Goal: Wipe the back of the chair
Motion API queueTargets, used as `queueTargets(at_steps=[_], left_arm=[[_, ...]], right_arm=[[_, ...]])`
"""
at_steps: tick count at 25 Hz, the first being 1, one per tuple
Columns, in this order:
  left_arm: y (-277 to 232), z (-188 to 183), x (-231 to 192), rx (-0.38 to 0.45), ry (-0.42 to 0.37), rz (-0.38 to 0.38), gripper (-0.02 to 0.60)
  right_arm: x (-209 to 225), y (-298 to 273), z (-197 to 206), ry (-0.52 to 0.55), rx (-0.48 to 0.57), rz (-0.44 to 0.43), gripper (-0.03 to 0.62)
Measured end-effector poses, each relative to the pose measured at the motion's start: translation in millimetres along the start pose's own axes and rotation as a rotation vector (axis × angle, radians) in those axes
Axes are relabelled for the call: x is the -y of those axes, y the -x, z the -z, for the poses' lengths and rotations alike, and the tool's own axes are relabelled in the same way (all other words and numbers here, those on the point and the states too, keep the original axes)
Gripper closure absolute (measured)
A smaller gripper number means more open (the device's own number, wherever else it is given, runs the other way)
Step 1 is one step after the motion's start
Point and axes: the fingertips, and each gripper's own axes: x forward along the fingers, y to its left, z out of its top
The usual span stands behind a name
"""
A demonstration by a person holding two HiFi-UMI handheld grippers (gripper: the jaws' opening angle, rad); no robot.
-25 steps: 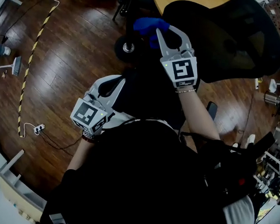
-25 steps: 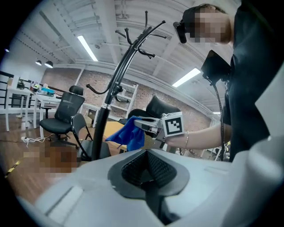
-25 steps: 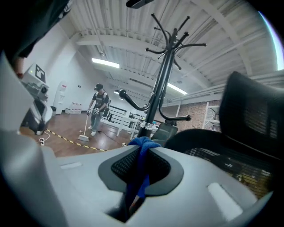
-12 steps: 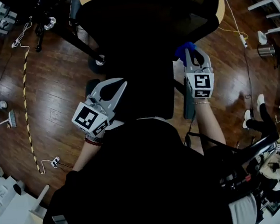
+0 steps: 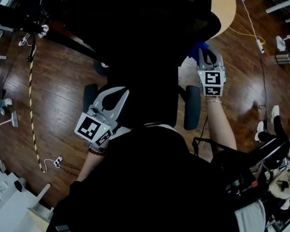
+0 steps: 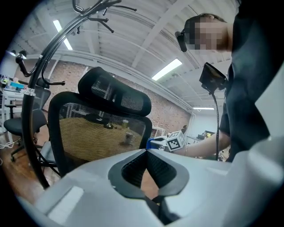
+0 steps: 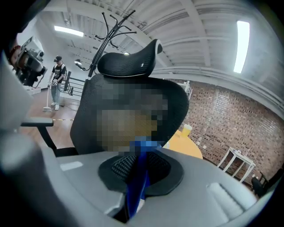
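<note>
The black mesh chair [image 5: 142, 23] fills the top centre of the head view, seen from above. In the gripper views its back [image 6: 95, 133] and headrest [image 7: 128, 62] stand upright. My right gripper [image 5: 203, 52] is at the right edge of the chair back, above the right armrest [image 5: 192, 107]. It is shut on a blue cloth [image 5: 198, 47], which hangs pinched between the jaws [image 7: 138, 177]. My left gripper [image 5: 125, 92] is shut on nothing, held low behind the chair beside the left armrest [image 5: 89, 97]. It does not touch the mesh.
A round yellow table [image 5: 225, 4] stands beyond the chair. A coat rack [image 6: 33, 111] rises at the left. Cables and a striped tape line [image 5: 31, 97] lie on the wooden floor. A person with a broom [image 7: 57, 82] stands far off.
The right gripper with the cloth has gone from the chair's left edge to the right side of its back. The chair now sits centred in front of me. The left gripper has barely moved.
</note>
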Motion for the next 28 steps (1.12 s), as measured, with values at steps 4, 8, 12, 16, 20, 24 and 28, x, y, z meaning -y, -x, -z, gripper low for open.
queueTargets(at_steps=[4, 8, 12, 16, 20, 24, 28], left_arm=[[-4.1, 0.5, -3.5, 0.014, -0.009, -0.025, 0.577], [1.6, 14.1, -16.2, -0.002, 0.005, -0.044, 0.577], [10.1, 21.2, -24.8, -0.011, 0.028, -0.053, 0.577], [19.9, 21.7, -34.2, -0.009, 0.039, -0.060, 0.577], [34.4, 27.9, -46.6, -0.026, 0.036, -0.069, 0.577], [50.2, 38.6, -79.5, -0.046, 0.029, -0.083, 0.577], [58.2, 63.8, -116.8, -0.101, -0.024, -0.077, 0.577]], right_arm=[[-9.1, -19.4, -4.2, 0.047, 0.014, -0.048, 0.560], [-16.1, -30.4, -10.4, 0.043, 0.021, -0.051, 0.560], [-24.7, -36.0, -16.4, 0.048, 0.055, -0.064, 0.560], [-41.7, -46.5, -25.7, 0.088, 0.057, -0.087, 0.560], [-73.4, -61.7, -43.2, 0.119, 0.070, -0.131, 0.560], [-113.2, -84.8, -65.4, 0.112, 0.077, -0.156, 0.560], [-147.5, -104.9, -82.7, 0.103, 0.079, -0.160, 0.560]])
